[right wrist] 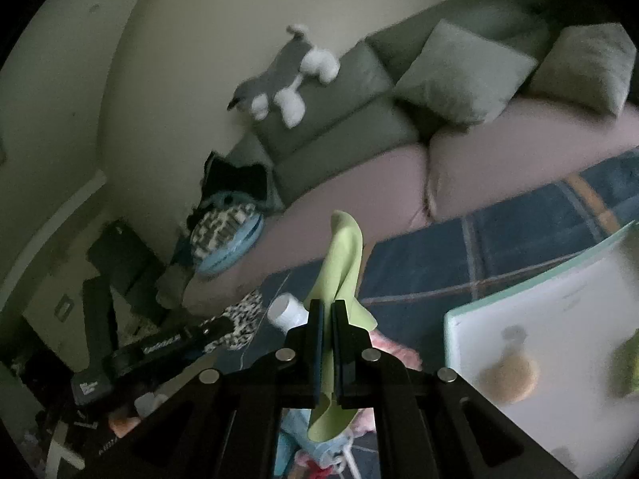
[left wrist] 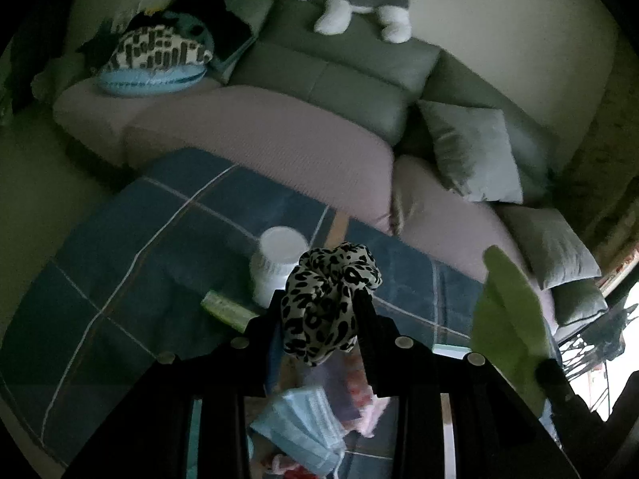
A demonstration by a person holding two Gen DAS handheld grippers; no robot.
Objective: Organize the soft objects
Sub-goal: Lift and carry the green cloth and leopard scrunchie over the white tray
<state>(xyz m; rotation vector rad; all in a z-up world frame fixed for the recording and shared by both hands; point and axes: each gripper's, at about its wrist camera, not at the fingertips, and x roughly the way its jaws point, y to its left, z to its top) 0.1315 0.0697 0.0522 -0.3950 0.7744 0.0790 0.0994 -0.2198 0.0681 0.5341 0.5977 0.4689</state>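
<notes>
Left fingers: the left gripper (left wrist: 321, 303) has its black fingers clamped on a leopard-print scrunchie (left wrist: 325, 299), a puffy ring of gathered cream fabric with black spots, bunched between them and lifted clear of the floor.
Right fingers: the right gripper (right wrist: 327, 311) is closed tight on a lime-green cloth (right wrist: 343, 263); the thin, smooth sheet stands up beyond the fingertips in a soft fold and hangs out below them in a curl.
Just beyond the left fingers: a white plastic jar (left wrist: 275, 263) with a round lid stands on the rug, with a small pale-green tube (left wrist: 227, 311) lying to its left.
Below the fingers: a pleated light-blue face mask (left wrist: 303, 431) lies beside some pink, crumpled soft stuff that is too blurred to name.
Rug: a dark-blue rug (left wrist: 131, 247) with thin pale grid lines covers the floor near the sofa.
Sofa: a long sofa (left wrist: 279, 143) with a dusty-pink, finely ribbed seat cover and smooth grey back cushions runs across the far side.
On the sofa back: a grey-and-white plush dog (left wrist: 355, 4), fuzzy with round white paws, lies along the top.
Sofa, left end: a heap of soft things, topped by a black-and-white patterned cushion (left wrist: 159, 50) on a blue round one.
Sofa, right end: square grey throw pillows (left wrist: 475, 151) lean against the back.
Near right: a pale glass-topped table (right wrist: 539, 319) with a rounded greenish edge, seen from the right wrist.
</notes>
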